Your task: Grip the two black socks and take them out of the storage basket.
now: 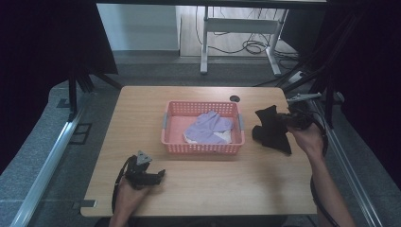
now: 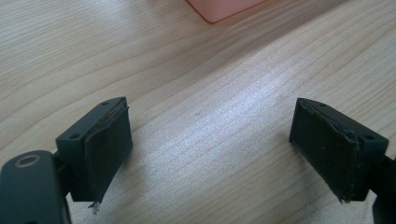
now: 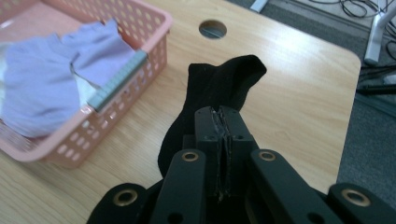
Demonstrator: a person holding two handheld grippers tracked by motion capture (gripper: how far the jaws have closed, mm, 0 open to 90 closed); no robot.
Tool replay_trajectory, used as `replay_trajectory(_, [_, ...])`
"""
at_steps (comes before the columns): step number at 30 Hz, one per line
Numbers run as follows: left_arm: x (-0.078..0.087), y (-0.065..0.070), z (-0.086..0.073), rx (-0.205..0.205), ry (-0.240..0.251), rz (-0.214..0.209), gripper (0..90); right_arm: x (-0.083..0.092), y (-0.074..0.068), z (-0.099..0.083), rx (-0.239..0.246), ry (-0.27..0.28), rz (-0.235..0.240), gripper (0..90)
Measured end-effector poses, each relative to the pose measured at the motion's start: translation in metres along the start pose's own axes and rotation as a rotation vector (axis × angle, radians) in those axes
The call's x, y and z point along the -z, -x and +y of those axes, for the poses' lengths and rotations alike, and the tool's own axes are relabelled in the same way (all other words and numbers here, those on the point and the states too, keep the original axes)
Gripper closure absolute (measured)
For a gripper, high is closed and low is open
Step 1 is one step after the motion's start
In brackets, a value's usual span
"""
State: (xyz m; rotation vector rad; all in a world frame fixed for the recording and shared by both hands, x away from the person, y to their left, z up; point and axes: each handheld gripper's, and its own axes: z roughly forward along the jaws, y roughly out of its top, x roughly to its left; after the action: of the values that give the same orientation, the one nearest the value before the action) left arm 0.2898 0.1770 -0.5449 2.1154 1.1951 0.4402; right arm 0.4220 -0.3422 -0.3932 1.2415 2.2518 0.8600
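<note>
At the near left edge of the table my left gripper rests with jaws spread wide, holding nothing. Farther off to the right, my right gripper is pinched tight on a black sock, lifted beside the pink basket of lilac cloth. The thin pinch could let it slip short of the rim

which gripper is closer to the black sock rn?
Right. The right gripper has its fingers shut on the black sock, beside the pink basket. The left gripper is open over bare table at the near left, across the basket from the sock.
</note>
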Motion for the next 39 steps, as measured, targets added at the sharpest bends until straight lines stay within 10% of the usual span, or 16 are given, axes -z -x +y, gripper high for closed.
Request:
replay_trajectory(32, [0.000,0.000,0.000,-0.007,-0.002,0.000,12.9,-0.060,0.001,-0.058,-0.037,-0.115,-0.019,83.5])
replay_trajectory(35, [0.000,0.000,0.000,-0.007,-0.002,0.000,12.9,-0.063,0.003,-0.061,-0.045,-0.134,-0.018,78.2])
replay_trajectory(39, [0.000,0.000,0.000,-0.007,-0.002,0.000,12.9,-0.066,0.006,-0.062,-0.079,-0.138,-0.006,49.7])
